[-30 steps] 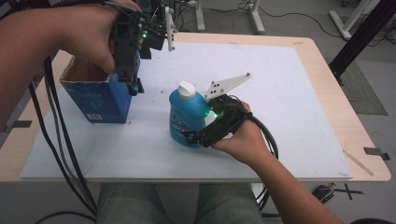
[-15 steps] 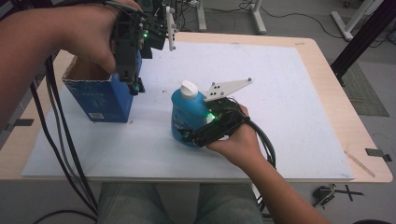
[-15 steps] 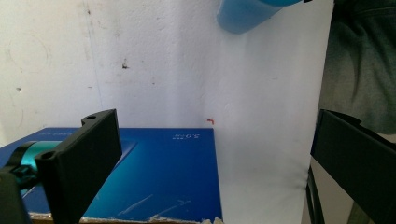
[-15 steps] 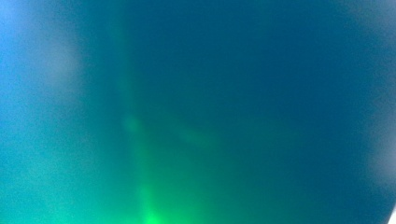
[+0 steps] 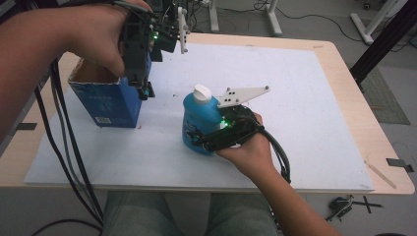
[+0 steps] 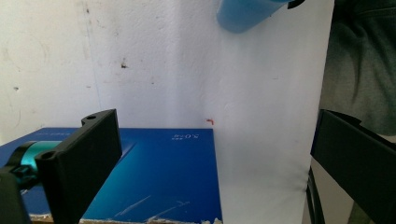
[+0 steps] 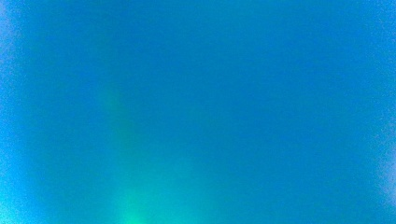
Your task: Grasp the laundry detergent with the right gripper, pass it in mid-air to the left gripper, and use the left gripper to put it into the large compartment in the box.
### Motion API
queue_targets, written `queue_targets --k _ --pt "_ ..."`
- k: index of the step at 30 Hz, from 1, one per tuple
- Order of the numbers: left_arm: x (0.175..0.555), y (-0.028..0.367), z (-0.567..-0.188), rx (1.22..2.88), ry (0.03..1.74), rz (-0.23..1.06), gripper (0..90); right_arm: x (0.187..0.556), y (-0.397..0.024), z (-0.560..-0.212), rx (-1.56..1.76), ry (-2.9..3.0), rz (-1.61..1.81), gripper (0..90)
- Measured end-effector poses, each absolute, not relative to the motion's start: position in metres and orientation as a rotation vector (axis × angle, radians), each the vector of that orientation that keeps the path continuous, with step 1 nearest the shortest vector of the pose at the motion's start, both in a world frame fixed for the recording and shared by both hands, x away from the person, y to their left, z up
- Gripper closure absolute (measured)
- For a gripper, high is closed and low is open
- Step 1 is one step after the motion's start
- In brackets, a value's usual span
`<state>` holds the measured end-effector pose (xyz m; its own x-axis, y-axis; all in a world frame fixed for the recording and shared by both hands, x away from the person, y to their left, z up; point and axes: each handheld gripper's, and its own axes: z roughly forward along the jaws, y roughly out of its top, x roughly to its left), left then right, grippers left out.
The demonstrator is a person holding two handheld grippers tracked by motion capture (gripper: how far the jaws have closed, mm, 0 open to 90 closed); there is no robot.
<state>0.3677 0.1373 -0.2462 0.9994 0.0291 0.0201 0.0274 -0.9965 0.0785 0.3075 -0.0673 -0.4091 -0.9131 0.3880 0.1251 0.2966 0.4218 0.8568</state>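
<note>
A blue bottle (image 5: 199,115) with a white cap stands upright mid-table on the white sheet (image 5: 295,113). My right gripper (image 5: 206,140) reaches in from the near right. Its jaws have just been closing, with the bottle's lower body between them, and they lie against it. The bottle's blue wall (image 7: 198,112) sits right up against the right gripper's camera. An open-topped blue cardboard box (image 5: 105,103) stands at the left. My left gripper (image 5: 142,91) hangs over the box's right end, pointing down. Its jaws are wide apart, with the box's side (image 6: 168,177) below them.
The wooden table (image 5: 364,123) carries the white sheet over most of its top. A thin wooden stick (image 5: 381,174) and a tape mark (image 5: 399,163) lie near the right front corner. A black stand leg (image 5: 383,44) slants past the far right edge. Cables trail off the left side.
The right gripper's jaws have drawn in against the blue bottle. Both hands, the bottle and the box keep their places.
</note>
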Motion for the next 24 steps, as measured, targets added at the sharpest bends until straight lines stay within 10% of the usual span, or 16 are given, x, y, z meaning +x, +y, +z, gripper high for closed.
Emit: queue_targets --k 24 --pt "0.3713 0.1345 -0.2512 3.065 0.037 0.006 1.8 0.3066 -0.0656 -0.4107 0.578 2.546 1.557 36.5"
